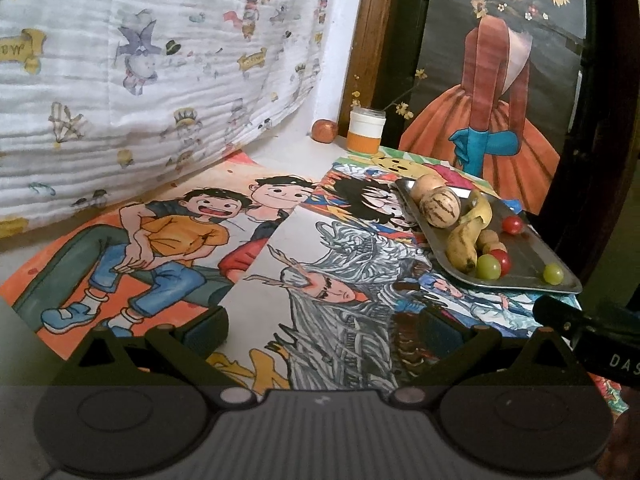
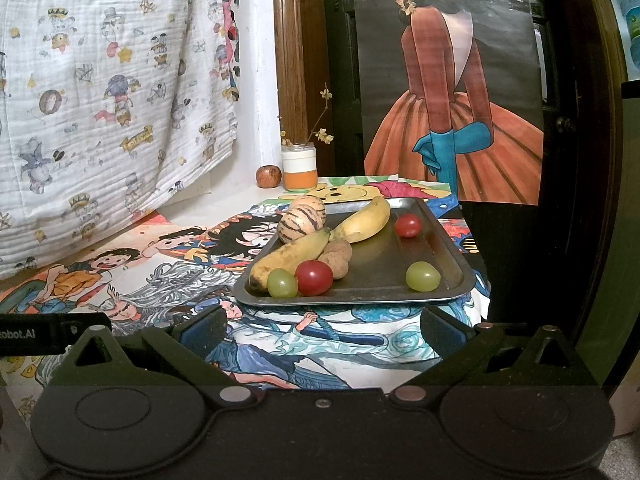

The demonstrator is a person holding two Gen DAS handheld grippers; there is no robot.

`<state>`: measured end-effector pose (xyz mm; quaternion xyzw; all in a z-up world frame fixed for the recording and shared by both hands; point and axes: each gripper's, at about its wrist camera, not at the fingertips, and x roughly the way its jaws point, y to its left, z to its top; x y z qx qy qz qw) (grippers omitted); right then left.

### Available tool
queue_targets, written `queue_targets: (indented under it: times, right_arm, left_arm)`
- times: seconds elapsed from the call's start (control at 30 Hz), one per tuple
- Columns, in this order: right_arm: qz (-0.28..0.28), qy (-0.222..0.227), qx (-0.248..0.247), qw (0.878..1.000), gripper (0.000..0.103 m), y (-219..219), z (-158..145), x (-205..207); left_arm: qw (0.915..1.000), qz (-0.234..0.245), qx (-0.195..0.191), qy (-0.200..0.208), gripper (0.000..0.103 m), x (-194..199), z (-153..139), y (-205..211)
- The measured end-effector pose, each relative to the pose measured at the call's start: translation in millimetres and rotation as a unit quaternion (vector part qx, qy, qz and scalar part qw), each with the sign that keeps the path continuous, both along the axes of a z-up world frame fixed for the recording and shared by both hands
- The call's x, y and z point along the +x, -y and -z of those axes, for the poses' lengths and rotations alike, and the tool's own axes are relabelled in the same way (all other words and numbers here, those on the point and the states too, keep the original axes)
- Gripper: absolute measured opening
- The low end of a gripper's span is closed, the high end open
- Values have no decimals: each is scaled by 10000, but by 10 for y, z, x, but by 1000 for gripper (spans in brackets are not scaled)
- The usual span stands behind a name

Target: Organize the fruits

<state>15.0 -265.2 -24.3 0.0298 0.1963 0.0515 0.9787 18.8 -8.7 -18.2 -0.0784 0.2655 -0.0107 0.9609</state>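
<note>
A grey metal tray [image 2: 448, 236] [image 1: 528, 256] sits on a table covered with cartoon drawings. On it lie two bananas [image 2: 292, 258] [image 2: 366, 220], two striped melons [image 2: 300, 224], two brown round fruits [image 2: 338, 254], two red tomatoes [image 2: 314, 277] [image 2: 408, 225] and two green grapes [image 2: 282, 283] [image 2: 423, 276]. My right gripper [image 2: 324, 332] is open and empty, just in front of the tray's near edge. My left gripper [image 1: 320, 328] is open and empty, over the drawings, left of the tray.
A white and orange jar [image 2: 299, 170] with a twig and a brown round fruit [image 2: 268, 176] stand at the back by the wall. A printed cloth [image 2: 100, 100] hangs at left. A painted poster [image 2: 452, 100] stands behind the tray.
</note>
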Motion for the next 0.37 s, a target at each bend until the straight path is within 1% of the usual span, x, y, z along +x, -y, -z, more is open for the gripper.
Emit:
queue_targets:
  times: [0.37]
  right_arm:
    - [1, -3, -1, 10000, 103, -3, -3, 1]
  left_arm:
    - [10000, -9, 3, -34, 103, 2, 7, 10]
